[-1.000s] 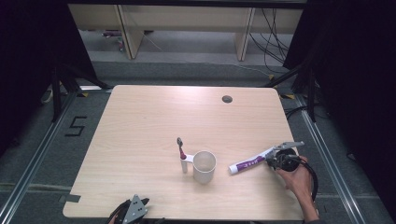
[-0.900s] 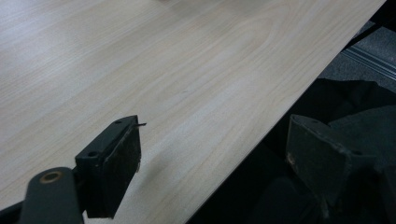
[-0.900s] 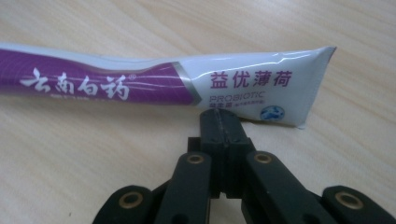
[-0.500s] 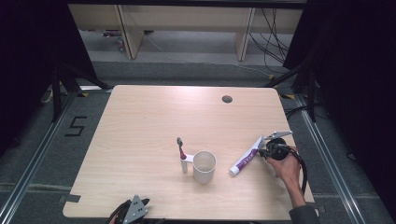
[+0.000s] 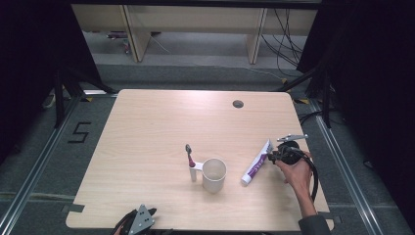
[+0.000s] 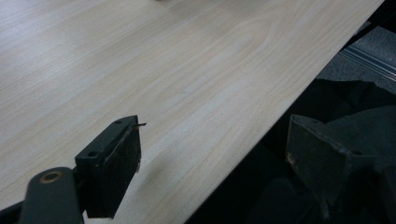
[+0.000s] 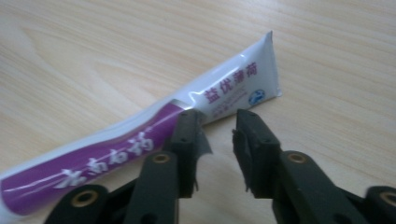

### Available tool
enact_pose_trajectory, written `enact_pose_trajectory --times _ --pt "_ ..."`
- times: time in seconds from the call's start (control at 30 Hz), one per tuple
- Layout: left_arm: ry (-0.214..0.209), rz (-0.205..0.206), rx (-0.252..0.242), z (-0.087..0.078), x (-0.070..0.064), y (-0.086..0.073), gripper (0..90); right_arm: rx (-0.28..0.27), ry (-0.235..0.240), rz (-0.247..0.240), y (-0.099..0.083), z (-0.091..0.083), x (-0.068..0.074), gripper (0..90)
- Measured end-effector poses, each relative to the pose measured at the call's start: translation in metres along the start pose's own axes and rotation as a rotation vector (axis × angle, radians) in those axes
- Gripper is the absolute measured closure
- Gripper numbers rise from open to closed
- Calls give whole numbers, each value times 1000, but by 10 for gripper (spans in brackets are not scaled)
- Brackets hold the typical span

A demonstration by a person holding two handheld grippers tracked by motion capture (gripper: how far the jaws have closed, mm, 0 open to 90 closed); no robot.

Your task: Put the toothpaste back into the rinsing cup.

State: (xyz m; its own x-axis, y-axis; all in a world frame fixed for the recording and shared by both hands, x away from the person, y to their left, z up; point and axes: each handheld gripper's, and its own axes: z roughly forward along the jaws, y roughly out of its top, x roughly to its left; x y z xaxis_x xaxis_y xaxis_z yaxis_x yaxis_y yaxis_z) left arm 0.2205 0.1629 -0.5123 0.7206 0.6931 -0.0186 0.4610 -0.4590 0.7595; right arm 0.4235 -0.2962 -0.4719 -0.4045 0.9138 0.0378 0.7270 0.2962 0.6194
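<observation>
Spanning most of the high view, the light wood-grain counter (image 5: pixel 161 122) carries every object shown. A round hole (image 5: pixel 238 104) lies in the counter near its far edge. The person's right hand (image 5: pixel 297 172) enters from the bottom right and grips the right tool (image 5: pixel 272 157), which is at the flat crimped end of the toothpaste tube (image 5: pixel 256 162). The tube, white with a purple band, lies flat on the counter right of centre, its cap end toward the near edge and its crimped end toward the far right. In the right gripper view the right tool (image 7: pixel 218 135) stands with its jaws a narrow gap apart, not clamped, just at the near edge of the tube (image 7: pixel 140 140); whether a jaw touches the tube cannot be told. The left tool (image 5: pixel 139 221) sits at the near edge of the counter; in the left gripper view its jaws stand wide apart, holding nothing. A white cup (image 5: pixel 213 175) stands upright near the counter's middle, left of the tube, with a toothbrush (image 5: pixel 189 155) upright at its handle.
</observation>
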Motion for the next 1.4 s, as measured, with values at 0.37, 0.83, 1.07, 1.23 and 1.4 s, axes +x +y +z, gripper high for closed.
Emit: enact_pose_trajectory --times 0.37,0.83,1.07,1.23,1.4 --pt "0 -3 0 0 0 0 181 -27 43 115 2 -3 18 350" --pt "-1 -13 -7 -1 0 0 181 97 61 149 4 17 33 288" --pt "0 1 1 -2 0 1 180 108 29 105 8 18 38 353" --pt "-9 -23 -15 -1 -2 1 181 150 39 67 10 19 35 464" --pt "-8 -22 -15 -1 -2 0 181 173 60 64 11 19 33 546"
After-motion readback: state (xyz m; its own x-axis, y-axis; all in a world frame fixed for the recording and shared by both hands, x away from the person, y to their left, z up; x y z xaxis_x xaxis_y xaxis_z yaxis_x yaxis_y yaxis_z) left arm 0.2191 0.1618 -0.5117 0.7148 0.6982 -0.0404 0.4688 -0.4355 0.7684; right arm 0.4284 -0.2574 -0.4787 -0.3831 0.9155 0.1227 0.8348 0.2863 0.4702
